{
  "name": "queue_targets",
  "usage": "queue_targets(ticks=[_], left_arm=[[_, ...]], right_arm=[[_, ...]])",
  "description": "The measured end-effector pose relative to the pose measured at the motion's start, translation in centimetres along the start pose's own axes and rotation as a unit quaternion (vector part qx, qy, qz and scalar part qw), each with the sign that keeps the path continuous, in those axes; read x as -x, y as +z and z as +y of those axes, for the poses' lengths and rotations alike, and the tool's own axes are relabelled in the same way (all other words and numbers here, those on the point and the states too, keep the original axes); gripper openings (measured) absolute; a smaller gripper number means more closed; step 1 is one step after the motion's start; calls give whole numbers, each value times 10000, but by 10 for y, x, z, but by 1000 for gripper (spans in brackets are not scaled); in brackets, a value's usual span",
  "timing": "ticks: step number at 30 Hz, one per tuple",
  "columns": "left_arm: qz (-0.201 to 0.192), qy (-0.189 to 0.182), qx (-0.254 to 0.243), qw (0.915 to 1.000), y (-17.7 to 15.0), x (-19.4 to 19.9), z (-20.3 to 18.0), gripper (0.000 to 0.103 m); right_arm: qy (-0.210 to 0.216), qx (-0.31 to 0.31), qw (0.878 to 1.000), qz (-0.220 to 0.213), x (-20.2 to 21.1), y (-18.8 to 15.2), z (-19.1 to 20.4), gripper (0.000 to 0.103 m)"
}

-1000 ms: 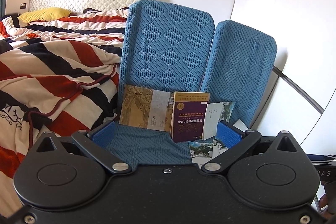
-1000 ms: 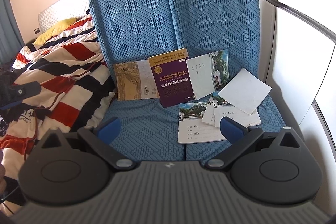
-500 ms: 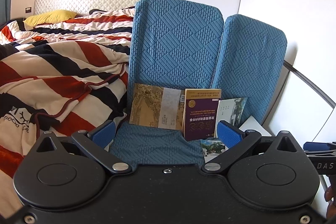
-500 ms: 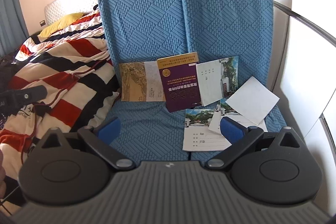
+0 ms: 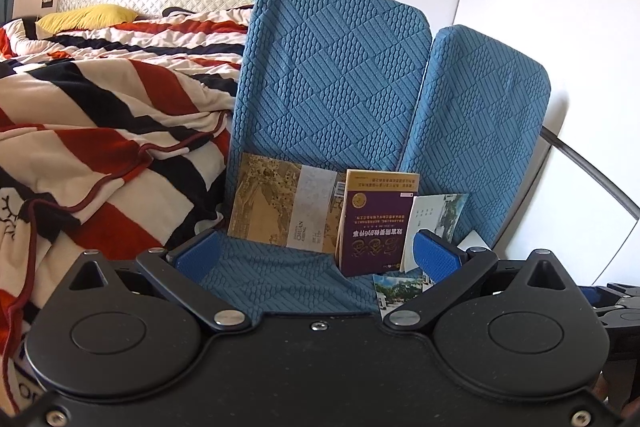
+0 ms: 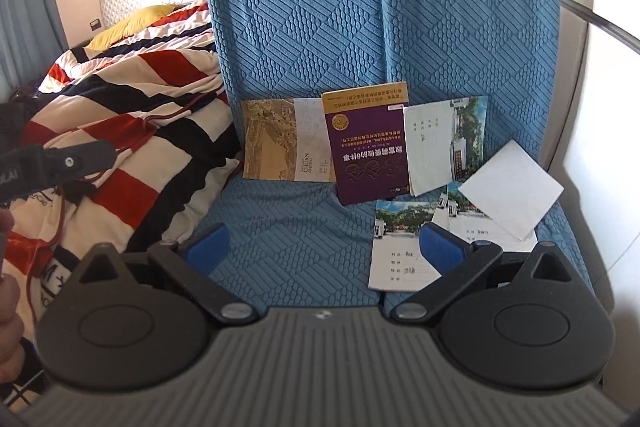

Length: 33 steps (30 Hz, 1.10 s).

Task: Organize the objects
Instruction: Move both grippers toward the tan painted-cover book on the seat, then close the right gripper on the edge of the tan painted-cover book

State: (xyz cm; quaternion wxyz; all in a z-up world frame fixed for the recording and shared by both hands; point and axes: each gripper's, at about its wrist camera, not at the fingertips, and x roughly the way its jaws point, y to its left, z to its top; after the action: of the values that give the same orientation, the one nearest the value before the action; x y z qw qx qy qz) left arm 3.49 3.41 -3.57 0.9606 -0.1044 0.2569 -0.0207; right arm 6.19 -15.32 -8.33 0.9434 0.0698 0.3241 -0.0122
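view shifted closer | purple book (image 6: 366, 143) ahead of right hand-held gripper (image 6: 324, 243)

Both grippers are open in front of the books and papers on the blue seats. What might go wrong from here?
1. The purple book leans on the backrest, overlapping the tan book and a notebook; pulling one may topple the others.
2. The white sheet and notebooks lie flat on soft fabric, so fingers may crumple them.
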Motion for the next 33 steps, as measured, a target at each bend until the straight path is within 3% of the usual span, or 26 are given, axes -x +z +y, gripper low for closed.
queue_targets(ticks=[21,26,33], left_arm=[[61,-14,355,9993,-19,-127,35,103],[266,-347,765,9961,-27,-176,57,103],[134,-457,622,9969,-35,-229,78,103]], right_arm=[[52,-75,10000,-24,-98,28,-16,103],[-43,-14,10000,-32,-121,42,-17,103],[134,64,9999,-59,-154,71,-20,103]])
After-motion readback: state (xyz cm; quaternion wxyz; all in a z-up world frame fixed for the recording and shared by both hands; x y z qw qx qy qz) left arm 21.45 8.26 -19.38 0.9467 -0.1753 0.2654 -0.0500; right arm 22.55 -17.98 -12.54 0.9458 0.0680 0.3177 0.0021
